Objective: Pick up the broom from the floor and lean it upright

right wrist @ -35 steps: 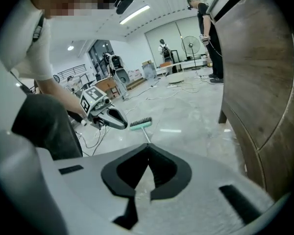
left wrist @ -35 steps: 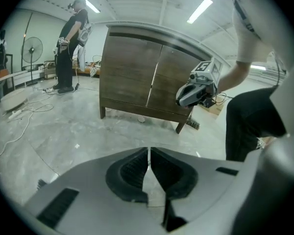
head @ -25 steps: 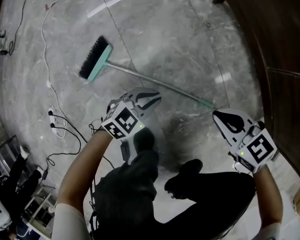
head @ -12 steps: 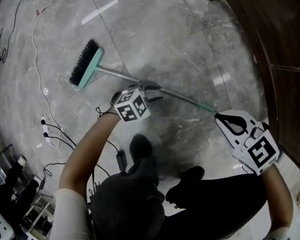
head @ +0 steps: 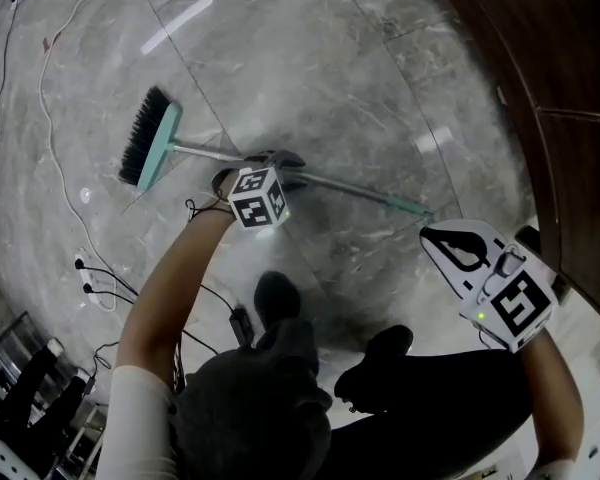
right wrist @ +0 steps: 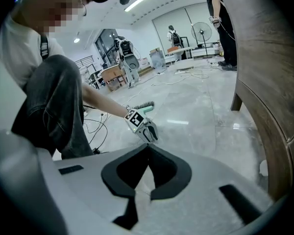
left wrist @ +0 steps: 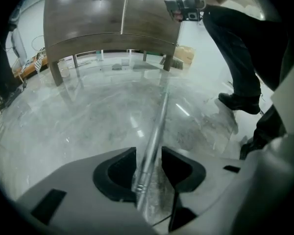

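Lowered since a second ago, the left gripper now sits at the floor, arm stretched forward and down. Its jaws are opening astride the broom, whose handle lies flat on the marble between the pads. Right gripper hovers near the handle's green-tipped end, jaws closed and empty.

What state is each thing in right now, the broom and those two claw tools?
broom: lying flat on the floor, not yet lifted.
left gripper: jaws opening, astride the broom handle, not clamped.
right gripper: jaws together, empty.
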A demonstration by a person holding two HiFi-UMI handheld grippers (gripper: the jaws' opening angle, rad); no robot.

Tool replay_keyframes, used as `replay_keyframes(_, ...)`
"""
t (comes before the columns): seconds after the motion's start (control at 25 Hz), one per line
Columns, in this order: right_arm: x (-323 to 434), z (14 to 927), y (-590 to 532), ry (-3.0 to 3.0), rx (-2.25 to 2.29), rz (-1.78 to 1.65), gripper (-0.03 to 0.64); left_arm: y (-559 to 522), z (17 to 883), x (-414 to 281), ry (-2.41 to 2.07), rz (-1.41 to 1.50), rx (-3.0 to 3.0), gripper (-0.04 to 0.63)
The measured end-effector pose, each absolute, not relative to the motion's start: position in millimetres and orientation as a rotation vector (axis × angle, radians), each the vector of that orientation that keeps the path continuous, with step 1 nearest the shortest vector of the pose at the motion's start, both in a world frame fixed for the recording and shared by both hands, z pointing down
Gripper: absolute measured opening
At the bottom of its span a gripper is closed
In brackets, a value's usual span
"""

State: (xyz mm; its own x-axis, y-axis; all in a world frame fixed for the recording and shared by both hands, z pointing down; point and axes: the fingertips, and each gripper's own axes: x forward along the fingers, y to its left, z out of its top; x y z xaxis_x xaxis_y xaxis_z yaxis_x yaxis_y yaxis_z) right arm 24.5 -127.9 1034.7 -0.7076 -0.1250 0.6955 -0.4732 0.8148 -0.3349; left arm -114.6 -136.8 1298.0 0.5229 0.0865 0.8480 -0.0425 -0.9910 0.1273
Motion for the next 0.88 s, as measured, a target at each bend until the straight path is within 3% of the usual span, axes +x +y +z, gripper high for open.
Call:
replay_keyframes(0.28,42.5,1034.9,-127.6,-2.266,0.49,0.67,0.0,-136.9,1310.3,-116.4,0.151,1.549,2.684,0.096)
replay_keyframes(0.64,47.3,1009.7,-127.1,-2.315,0.464,0.531,0.0,-151.6,1279.3,-103.6,0.186,1.52,2.69,0.08)
replay_keyframes(0.88,50.2,989.8,-133.2,-2.366,0.484,0.533,0.0,-178.9,1223.3,-80.6,0.047,1.33,2.733,0.078)
